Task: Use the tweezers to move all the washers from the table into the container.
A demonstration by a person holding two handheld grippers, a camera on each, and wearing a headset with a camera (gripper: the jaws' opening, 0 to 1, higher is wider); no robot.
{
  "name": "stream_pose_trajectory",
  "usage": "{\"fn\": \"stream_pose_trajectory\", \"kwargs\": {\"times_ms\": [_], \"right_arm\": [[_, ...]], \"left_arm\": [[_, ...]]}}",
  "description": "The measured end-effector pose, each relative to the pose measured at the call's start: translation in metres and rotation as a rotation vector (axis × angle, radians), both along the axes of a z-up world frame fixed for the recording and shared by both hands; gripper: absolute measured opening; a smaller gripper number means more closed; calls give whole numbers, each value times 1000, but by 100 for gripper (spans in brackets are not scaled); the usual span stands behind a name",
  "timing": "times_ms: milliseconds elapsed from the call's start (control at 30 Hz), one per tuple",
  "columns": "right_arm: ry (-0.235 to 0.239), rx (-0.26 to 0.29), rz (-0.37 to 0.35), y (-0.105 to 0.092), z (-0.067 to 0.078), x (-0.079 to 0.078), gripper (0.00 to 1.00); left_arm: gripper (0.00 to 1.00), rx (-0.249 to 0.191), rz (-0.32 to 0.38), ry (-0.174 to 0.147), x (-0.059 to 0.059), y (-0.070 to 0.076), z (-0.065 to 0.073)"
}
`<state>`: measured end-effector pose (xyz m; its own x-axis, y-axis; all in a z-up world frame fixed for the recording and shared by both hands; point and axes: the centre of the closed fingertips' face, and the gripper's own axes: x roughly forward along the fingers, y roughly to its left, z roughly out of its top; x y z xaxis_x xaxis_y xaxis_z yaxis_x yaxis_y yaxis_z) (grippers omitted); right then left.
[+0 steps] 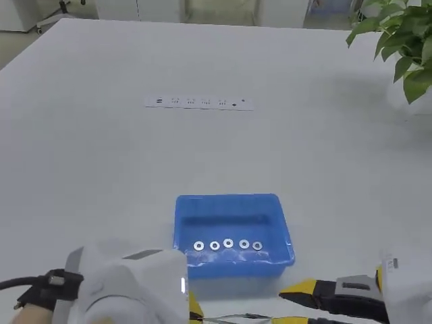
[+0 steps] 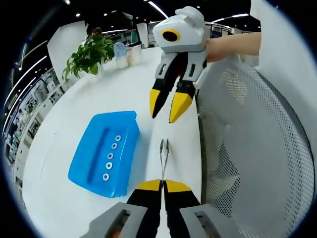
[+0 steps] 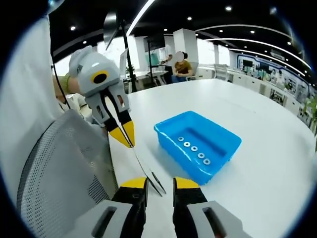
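Gripping the tweezers (image 2: 163, 156) by their rear end, the left gripper (image 2: 162, 184) presses its yellow-tipped jaws together on them. The thin metal arms run straight forward from those jaws, low over the white table (image 2: 114, 89). We see the right gripper (image 3: 159, 184) facing it from directly ahead, jaws spread apart and holding nothing. In the right gripper view the tweezer points reach in toward the gap between those spread jaws. The fisheye angle is poor there, so we cannot tell whether the points touch either jaw.

Ahead of the left gripper and off to its left sits the blue container (image 2: 91, 158). From the right gripper it lies ahead and to the right. Five washers (image 2: 112, 155) lie in a neat row on its floor, near one another but apart. In the head view both grippers sit on the near side of the container, close to its front wall.

A mesh chair back (image 2: 247, 148) stands just to the right of the left gripper, and a leafy plant (image 2: 89, 54) stands well beyond the container.
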<state>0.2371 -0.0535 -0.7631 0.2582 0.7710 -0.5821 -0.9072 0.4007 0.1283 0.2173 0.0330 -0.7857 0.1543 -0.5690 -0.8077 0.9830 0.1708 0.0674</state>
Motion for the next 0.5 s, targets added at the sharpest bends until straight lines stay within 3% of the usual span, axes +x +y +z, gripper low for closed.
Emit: {"fn": "stream_pose_trajectory", "kwargs": {"times_ms": [100, 267, 500], "right_arm": [[-14, 16, -74, -15, 7, 10, 17], [-28, 60, -188, -36, 19, 23, 18], [-23, 135, -327, -50, 29, 31, 20]], "left_arm": [[0, 39, -6, 18, 5, 6, -13], [0, 59, -18, 48, 5, 7, -23], [0, 105, -16, 72, 6, 11, -35]]}}
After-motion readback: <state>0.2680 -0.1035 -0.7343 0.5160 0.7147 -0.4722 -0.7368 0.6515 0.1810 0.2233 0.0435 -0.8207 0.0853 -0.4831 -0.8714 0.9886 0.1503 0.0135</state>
